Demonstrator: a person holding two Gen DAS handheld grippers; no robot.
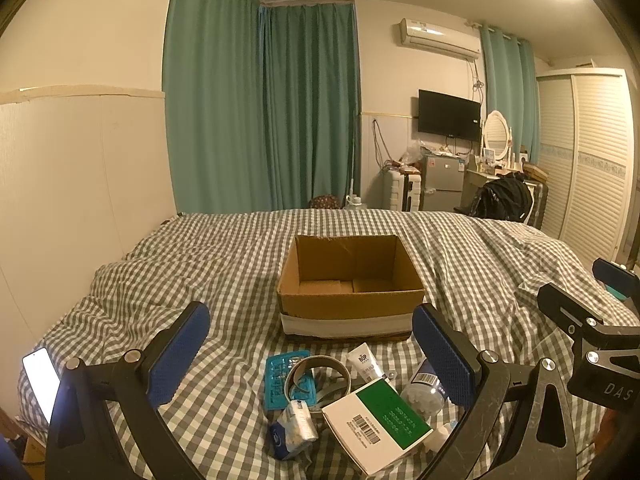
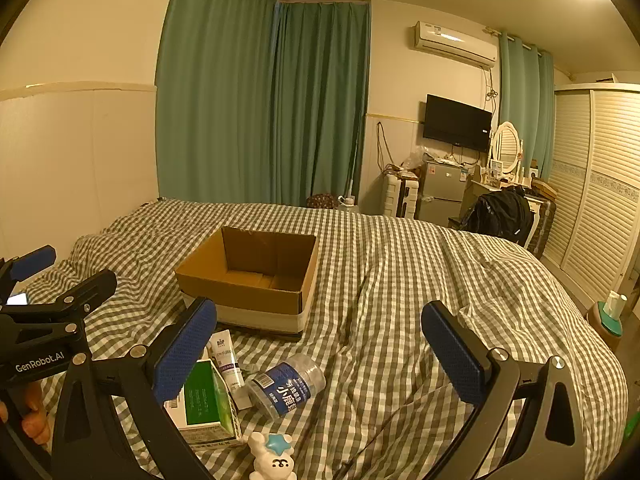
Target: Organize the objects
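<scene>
You had a big bed (image 1: 160, 264) in front of you, covered with a soft, wrinkled blanket in grey and white checks. On the blanket sat a brown cardboard box (image 1: 350, 286), square and open at the top, with a white band around its bottom. Nothing showed inside it.

Your left claw (image 1: 311, 354) was wide open, its two blue bumpy pads far apart, holding nothing. It hung over a small heap of things lying on the blanket just in front of the box. Your right claw (image 2: 319, 350) was wide open too, with nothing between its pads, over bare blanket to the right of the heap.

In the heap, the biggest thing was a flat paper carton (image 1: 378, 420), white with a green patch and a barcode. Beside it on the right lay a clear plastic bottle (image 2: 286, 388) on its side, round, with a blue label. A shiny ring of tape (image 1: 318, 378) lay on a flat teal packet (image 1: 280, 380). A white squeeze tube (image 1: 366, 362) lay close to the box. A crinkly blue and white pack (image 1: 292, 428) lay near the front. A little white toy with a blue star (image 2: 272, 458) stood closest to you.

At the left edge of the bed a phone (image 1: 42, 382) lay with its screen lit white.
</scene>
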